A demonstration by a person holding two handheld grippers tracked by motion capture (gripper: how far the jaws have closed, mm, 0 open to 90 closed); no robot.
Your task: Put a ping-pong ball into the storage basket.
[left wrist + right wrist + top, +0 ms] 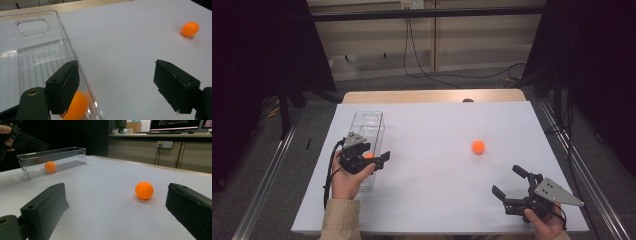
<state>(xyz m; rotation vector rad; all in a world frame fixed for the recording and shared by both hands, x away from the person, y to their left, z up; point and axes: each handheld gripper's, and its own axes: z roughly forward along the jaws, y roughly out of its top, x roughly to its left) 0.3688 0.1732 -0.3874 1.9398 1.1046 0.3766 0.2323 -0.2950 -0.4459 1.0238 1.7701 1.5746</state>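
Jaws of the left gripper (377,161) and right gripper (509,183) stand wide, empty. One smooth orange ball (50,166) lies inside the clear ribbed plastic box (373,123). At two o'clock from it, another orange sphere (478,146) rests on the matte white counter (432,165).

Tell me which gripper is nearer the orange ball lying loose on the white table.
Right. The right gripper sits open at the table's near right, jaws facing the loose ball. The left gripper hangs open over the clear bin, farther off, above the other ball.

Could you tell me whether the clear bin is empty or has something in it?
Not empty: one orange ball lies on the floor of the clear bin.
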